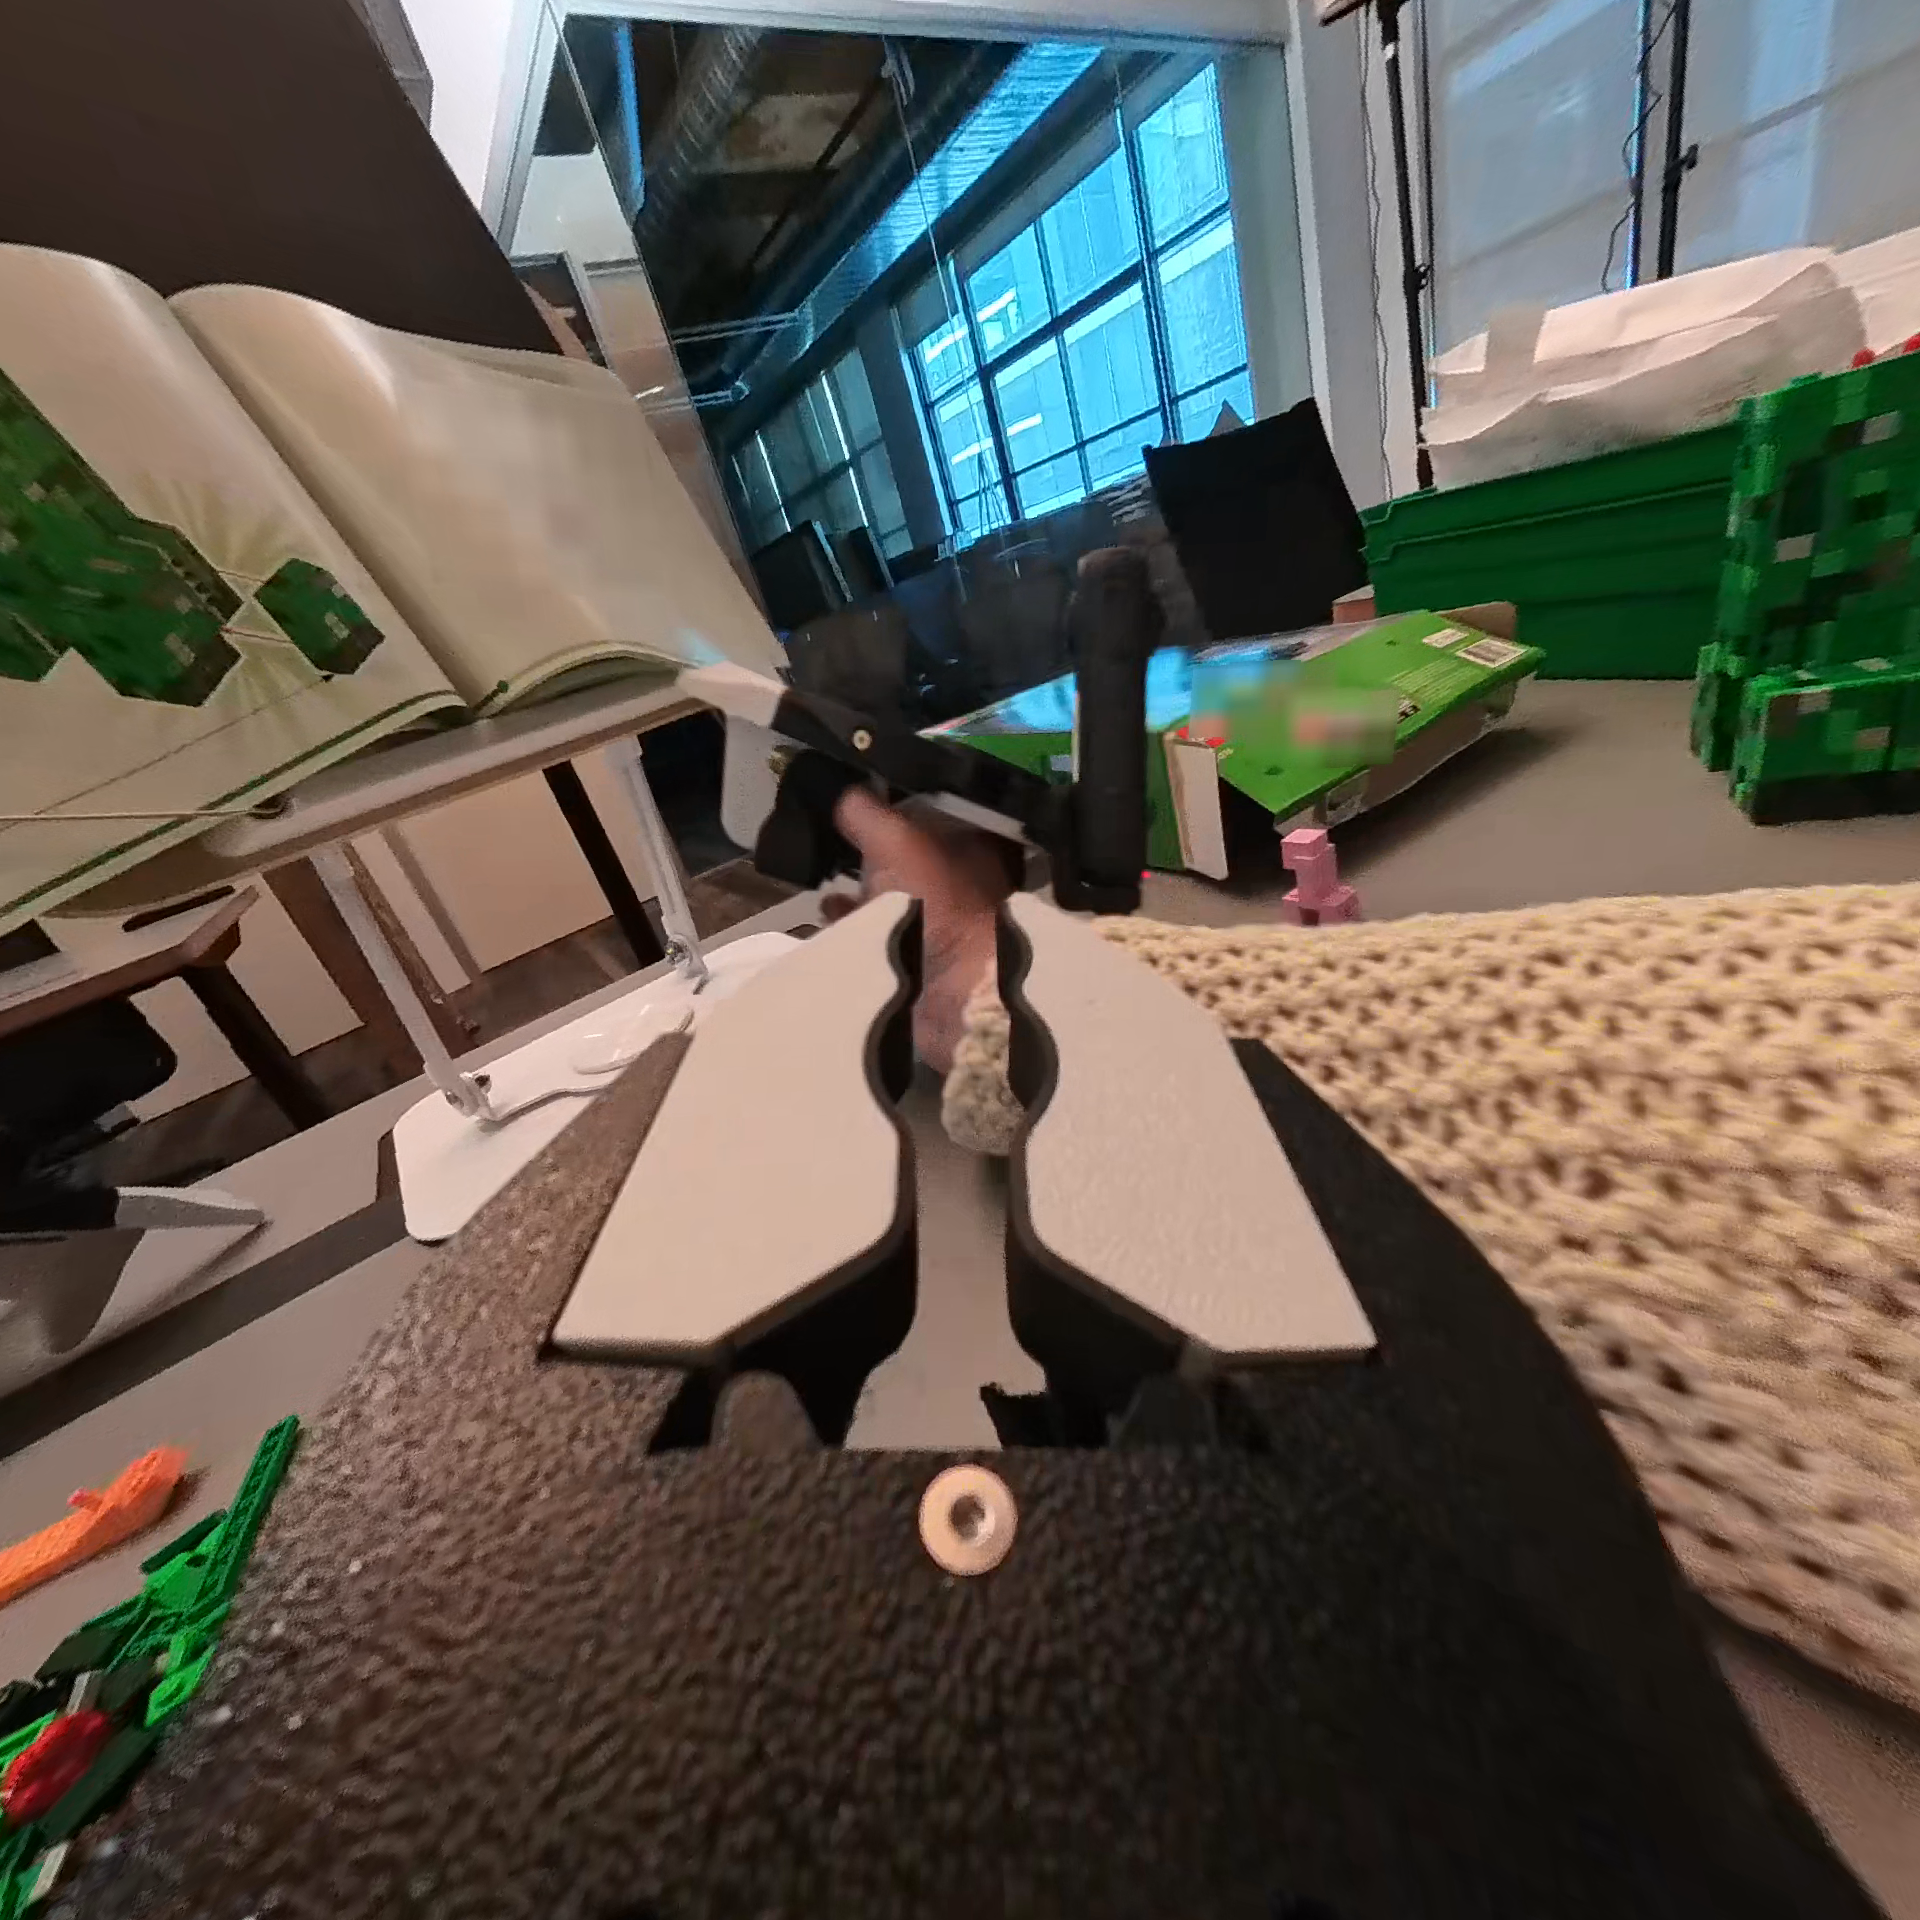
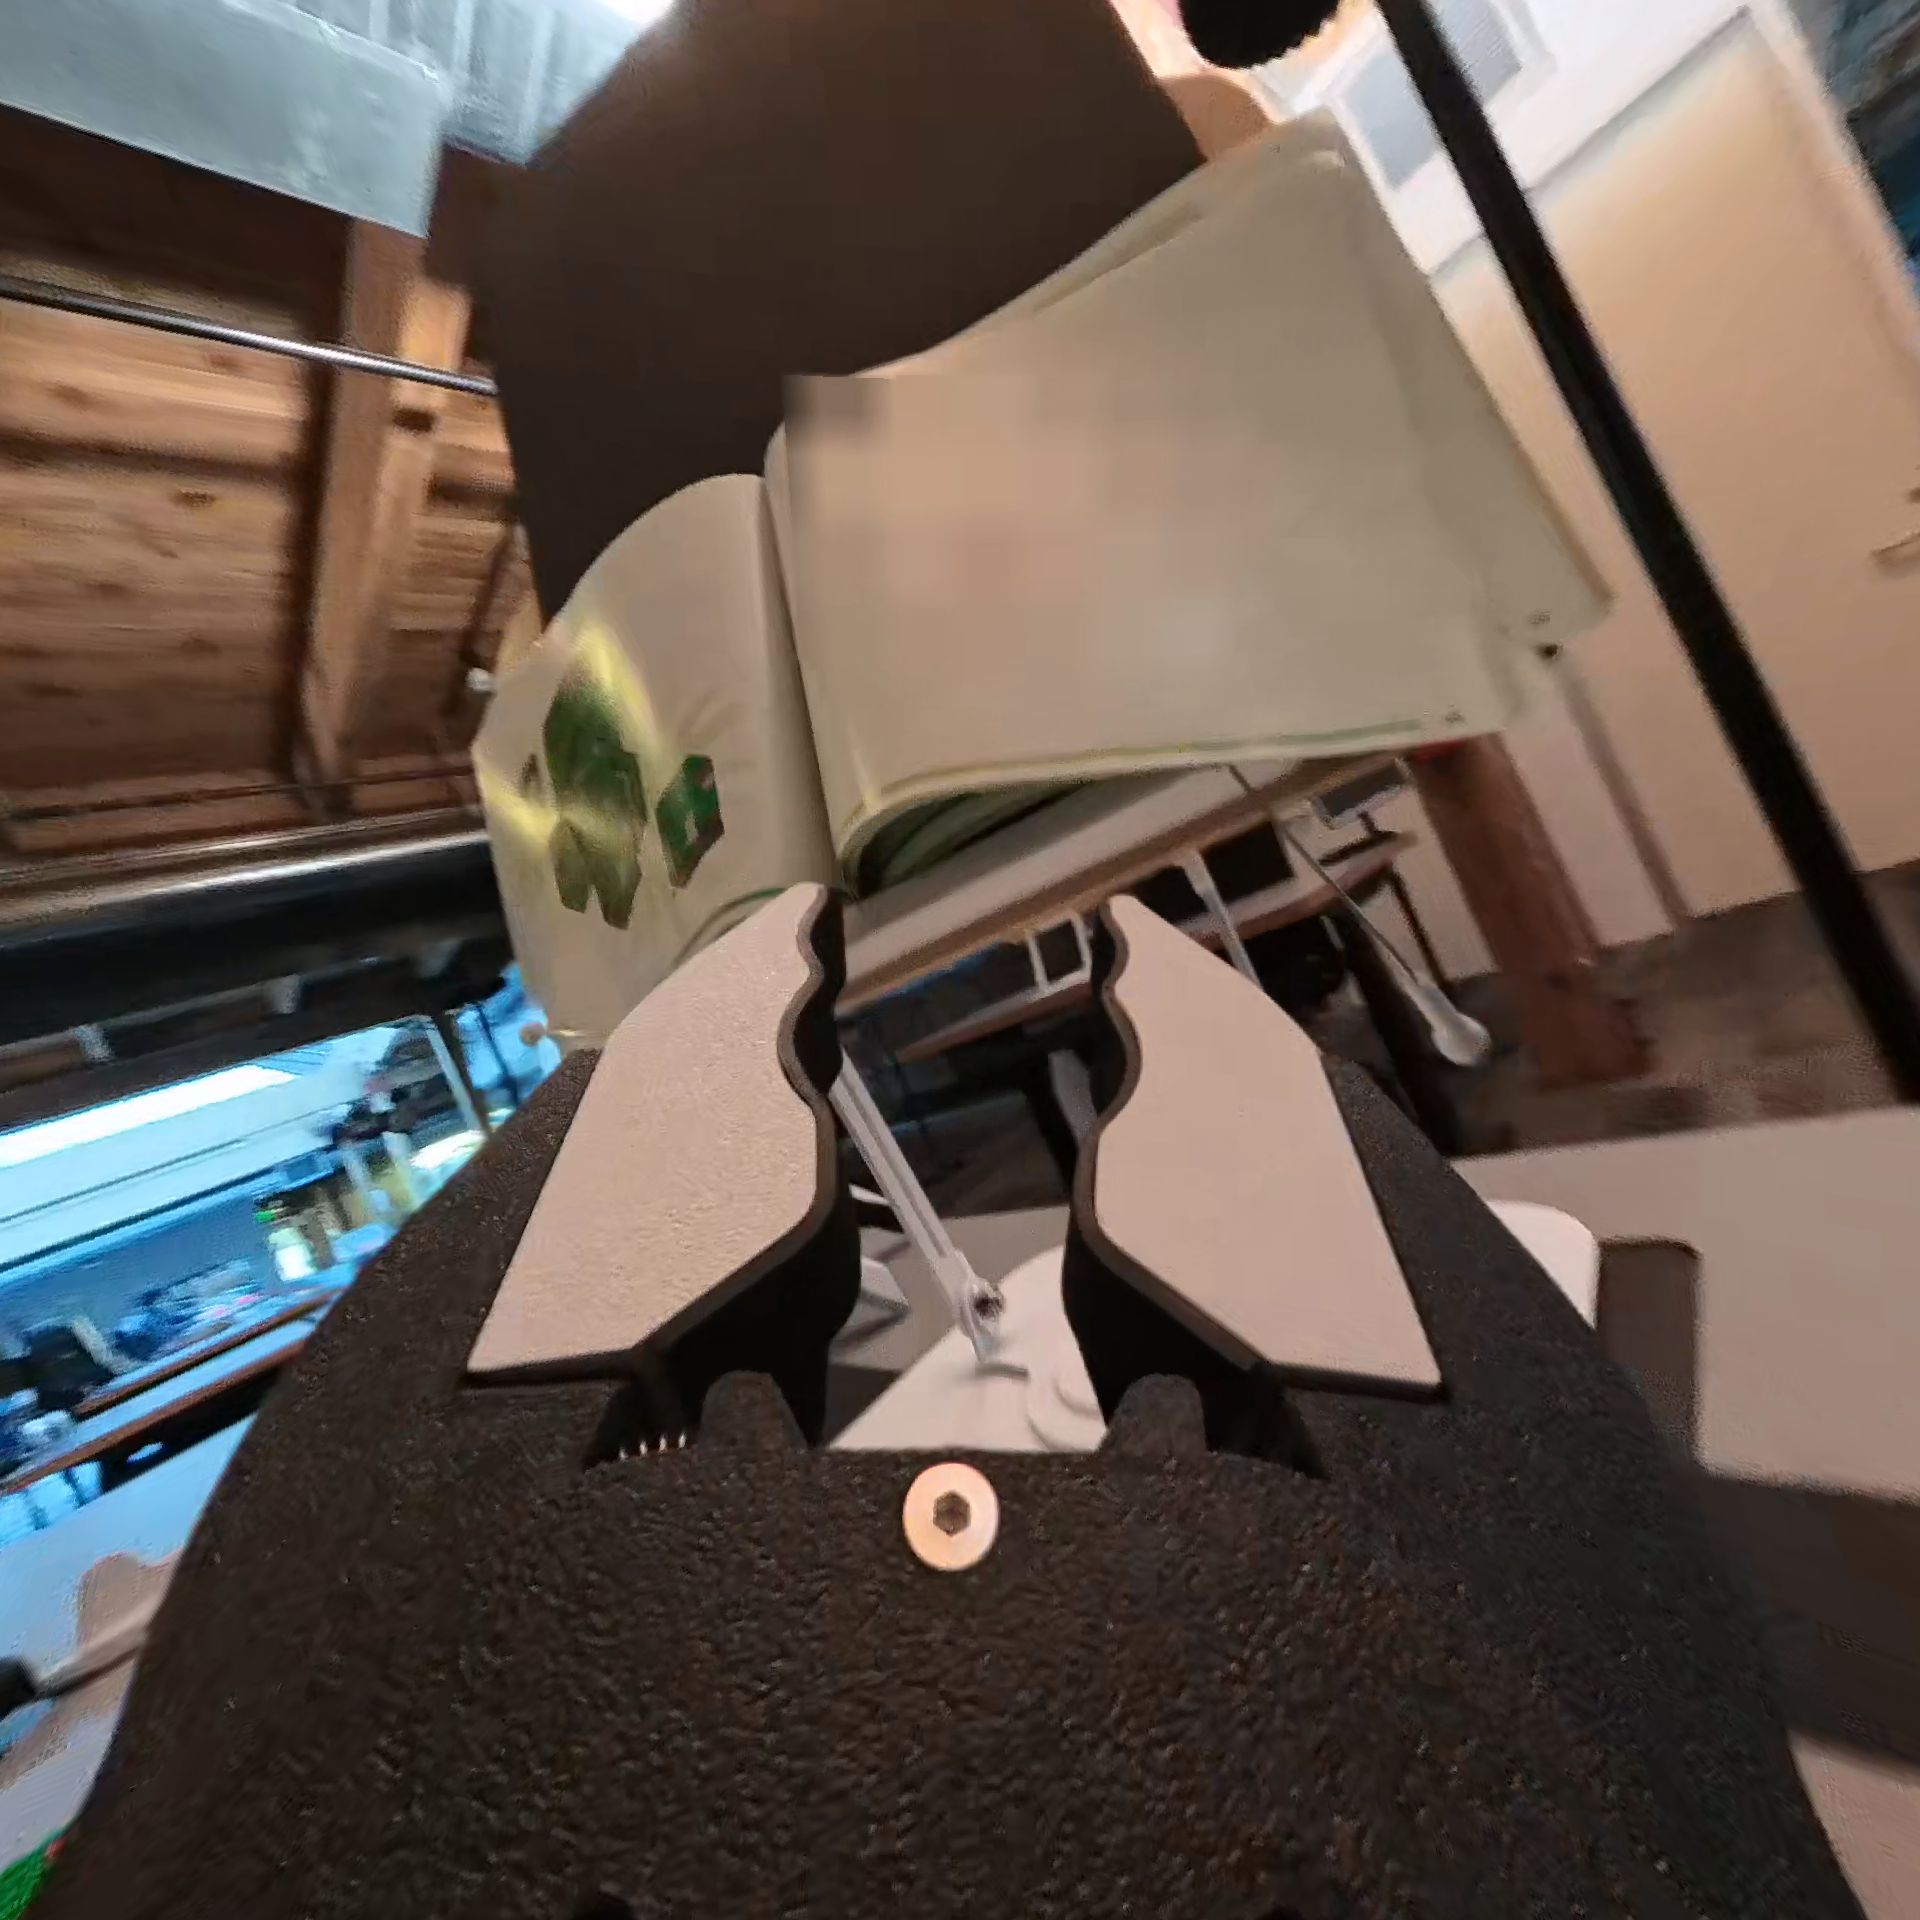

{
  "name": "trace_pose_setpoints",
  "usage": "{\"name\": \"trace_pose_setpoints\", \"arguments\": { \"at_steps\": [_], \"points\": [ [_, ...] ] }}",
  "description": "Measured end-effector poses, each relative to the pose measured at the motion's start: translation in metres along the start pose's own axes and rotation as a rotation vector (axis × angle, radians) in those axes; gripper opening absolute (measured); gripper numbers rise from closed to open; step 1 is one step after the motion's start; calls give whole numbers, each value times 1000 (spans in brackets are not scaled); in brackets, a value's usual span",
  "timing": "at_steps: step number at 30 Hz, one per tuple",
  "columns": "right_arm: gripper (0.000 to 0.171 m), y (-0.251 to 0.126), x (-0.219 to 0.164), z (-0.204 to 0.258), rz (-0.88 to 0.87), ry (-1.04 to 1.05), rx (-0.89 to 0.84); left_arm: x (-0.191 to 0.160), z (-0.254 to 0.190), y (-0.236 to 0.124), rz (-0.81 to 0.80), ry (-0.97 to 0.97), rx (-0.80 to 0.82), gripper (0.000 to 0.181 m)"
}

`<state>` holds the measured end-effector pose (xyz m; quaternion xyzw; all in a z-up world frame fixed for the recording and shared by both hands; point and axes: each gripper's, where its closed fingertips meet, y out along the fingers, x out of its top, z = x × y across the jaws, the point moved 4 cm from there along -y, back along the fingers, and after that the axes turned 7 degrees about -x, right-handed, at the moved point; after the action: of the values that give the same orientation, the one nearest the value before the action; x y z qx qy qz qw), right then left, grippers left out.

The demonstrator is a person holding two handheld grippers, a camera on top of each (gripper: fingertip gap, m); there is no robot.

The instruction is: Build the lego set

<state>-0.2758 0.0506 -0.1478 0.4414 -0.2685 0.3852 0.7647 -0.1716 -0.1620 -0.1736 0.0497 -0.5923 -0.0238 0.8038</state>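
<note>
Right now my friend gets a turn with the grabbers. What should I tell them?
Left gripper: nearly shut, holding nothing.
Right gripper: open, empty, raised toward the open instruction book on its white stand.
Loose green and orange pieces lie at the table's near left.
Built green blocks stand far right; a small pink figure stands by the box.
Left: pick a piece, keep building.

Gripper parted, empty, facing instruction book.

Rough, grainy black plastic of the left gripper body beside a chunky cream knit sleeve; glossy paper pages of the instruction book; smooth matt worktop.
</note>
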Motion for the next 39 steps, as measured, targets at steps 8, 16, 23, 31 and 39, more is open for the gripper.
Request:
{"name": "trace_pose_setpoints", "arguments": {
  "at_steps": [8,16,23,31,39],
  "points": [
    [47,30,10,-4,-69,41,36,-2,-7,3,18,19,-39,9],
    [44,41,-2,-2,-47,11,-48,-6,0,3,28,-54,-34,8],
    [38,36,9,13,-130,-204,-70,-8,0,4,37,-71,-43,8],
    [36,35,7,44,-122,-377,88,-9,-2,6,48,-73,-60,7],
    [32,32,-15,109,-132,-808,288,-10,-4,7,58,-62,-72,6]
  ]
}}
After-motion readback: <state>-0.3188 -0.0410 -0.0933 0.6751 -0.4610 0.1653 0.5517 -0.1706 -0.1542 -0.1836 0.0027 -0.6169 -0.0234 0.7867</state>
